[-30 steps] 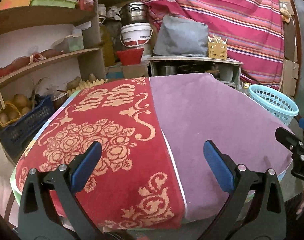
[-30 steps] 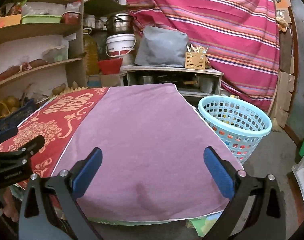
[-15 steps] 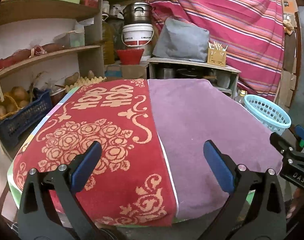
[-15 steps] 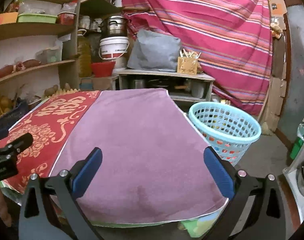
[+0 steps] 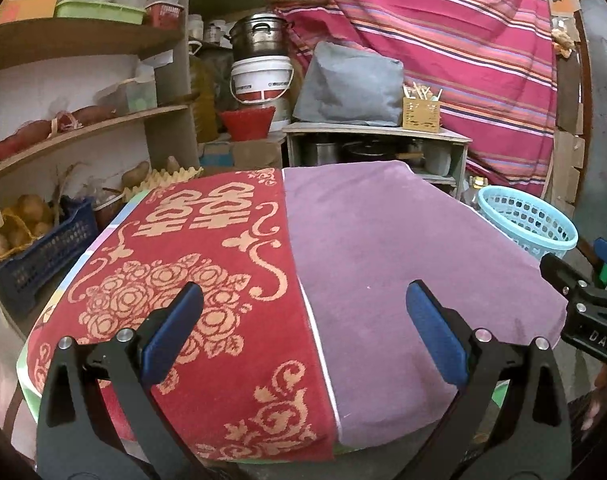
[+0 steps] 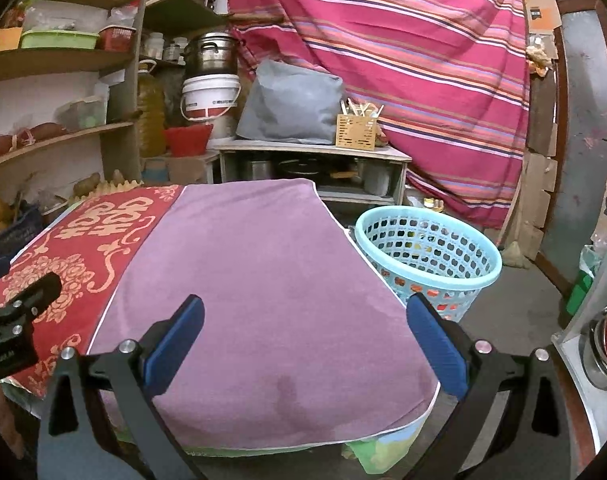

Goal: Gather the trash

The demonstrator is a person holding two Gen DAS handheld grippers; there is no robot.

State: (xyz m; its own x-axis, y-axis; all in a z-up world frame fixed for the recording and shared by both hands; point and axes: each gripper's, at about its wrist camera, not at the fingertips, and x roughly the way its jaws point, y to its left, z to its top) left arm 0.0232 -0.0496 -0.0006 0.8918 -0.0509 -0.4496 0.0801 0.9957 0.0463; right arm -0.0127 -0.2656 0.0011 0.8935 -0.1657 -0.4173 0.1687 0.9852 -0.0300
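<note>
A: Hovering over the worktop, both claws — left claw, right claw — are held wide apart, nothing gripped. Why?

B: No trash seen on top; some's already in the blue basket kept beside it, prob. for easy drops.

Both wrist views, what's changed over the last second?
Both grippers drew back and rose from the table: the red patterned towel and purple towel look farther off, with more floor around the light blue plastic basket. Nothing was grasped or released. The left gripper and right gripper stayed open and empty.
</note>
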